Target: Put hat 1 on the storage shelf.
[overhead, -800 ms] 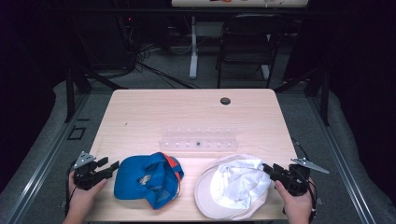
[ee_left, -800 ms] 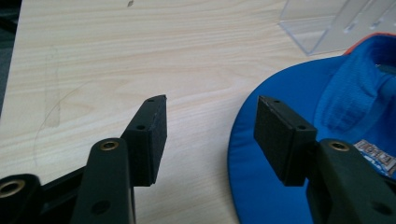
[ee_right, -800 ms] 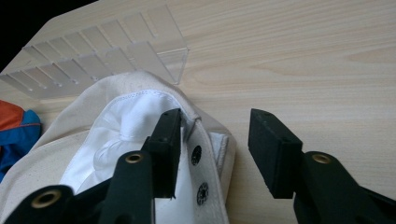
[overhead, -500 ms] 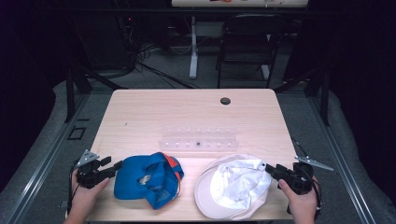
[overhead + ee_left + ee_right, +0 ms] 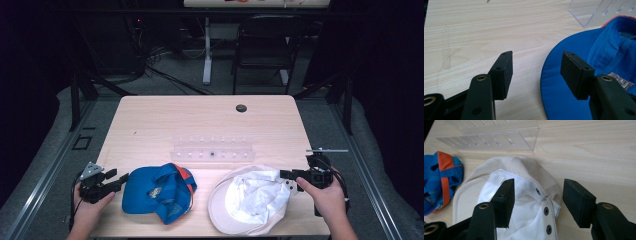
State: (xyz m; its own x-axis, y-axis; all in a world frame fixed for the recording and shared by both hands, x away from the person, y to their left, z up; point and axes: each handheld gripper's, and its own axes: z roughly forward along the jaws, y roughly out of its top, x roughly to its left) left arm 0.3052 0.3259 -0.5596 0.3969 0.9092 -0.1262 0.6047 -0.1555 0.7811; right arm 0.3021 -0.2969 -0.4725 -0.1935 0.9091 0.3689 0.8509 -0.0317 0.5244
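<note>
Two caps approached by open grippers

The blue cap (image 5: 157,191) is flanked by the left gripper (image 5: 118,181), the white cap (image 5: 252,199) by the right gripper (image 5: 287,174); both sets of jaws are spread, nothing held. Only loose fabric may be pinched, so a cap could be dragged or dropped.

This looks like a lab or recording studio: a lone wooden table (image 5: 200,125) stands on grey carpet amid black curtains, with loose cables (image 5: 160,70) (tangled on the floor), a dark chair (image 5: 262,50) and metal rails (image 5: 45,170) alongside.
</note>
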